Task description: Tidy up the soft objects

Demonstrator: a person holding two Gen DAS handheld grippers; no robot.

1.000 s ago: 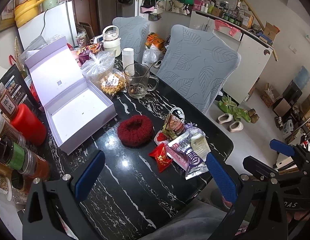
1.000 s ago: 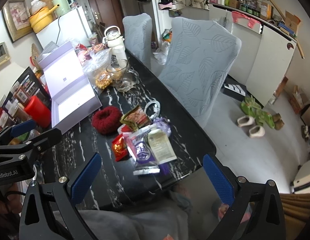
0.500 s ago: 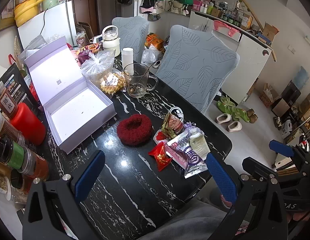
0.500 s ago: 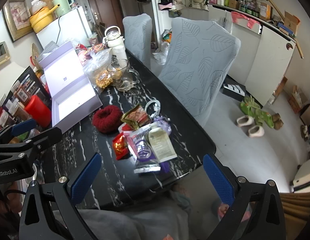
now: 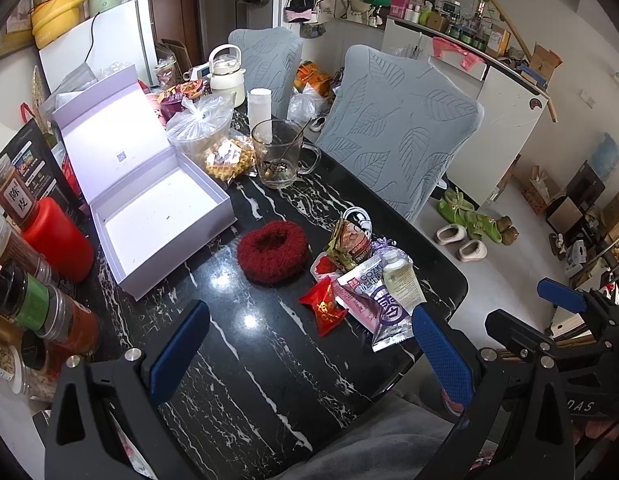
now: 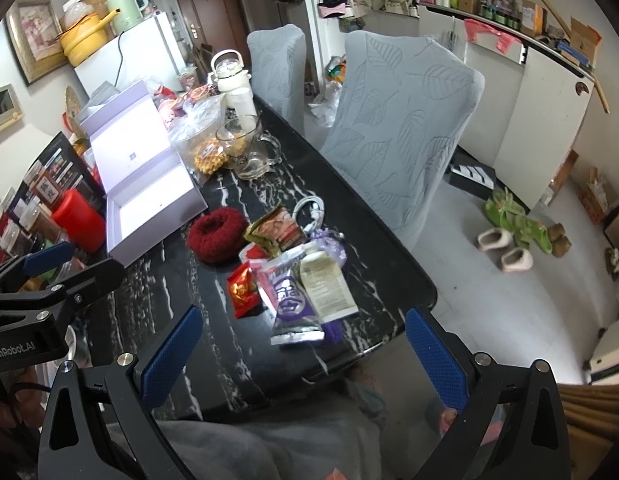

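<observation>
A fuzzy dark red ring (image 5: 271,251) (image 6: 218,237) lies on the black marble table (image 5: 245,344), just right of an open lilac box (image 5: 157,216) (image 6: 149,204). Right of the ring sits a heap of soft packets: a red sachet (image 5: 324,307) (image 6: 242,289), a purple-white pouch (image 5: 383,312) (image 6: 292,300), a cream pouch (image 6: 327,285) and a brown snack bag (image 5: 349,240) (image 6: 278,231). My left gripper (image 5: 309,354) hangs open above the table's near edge, nothing between its fingers. My right gripper (image 6: 301,356) is open too, over the table's near right corner, holding nothing.
A glass mug (image 5: 278,154), a bag of waffles (image 5: 225,156), a white kettle (image 5: 227,76) and a red jar (image 5: 55,240) crowd the far and left side. Spice jars (image 5: 41,304) line the left edge. Two grey-covered chairs (image 5: 393,128) stand right of the table.
Both grippers have stayed open and nearly still; the left wrist view has shifted very slightly. No object has moved.
</observation>
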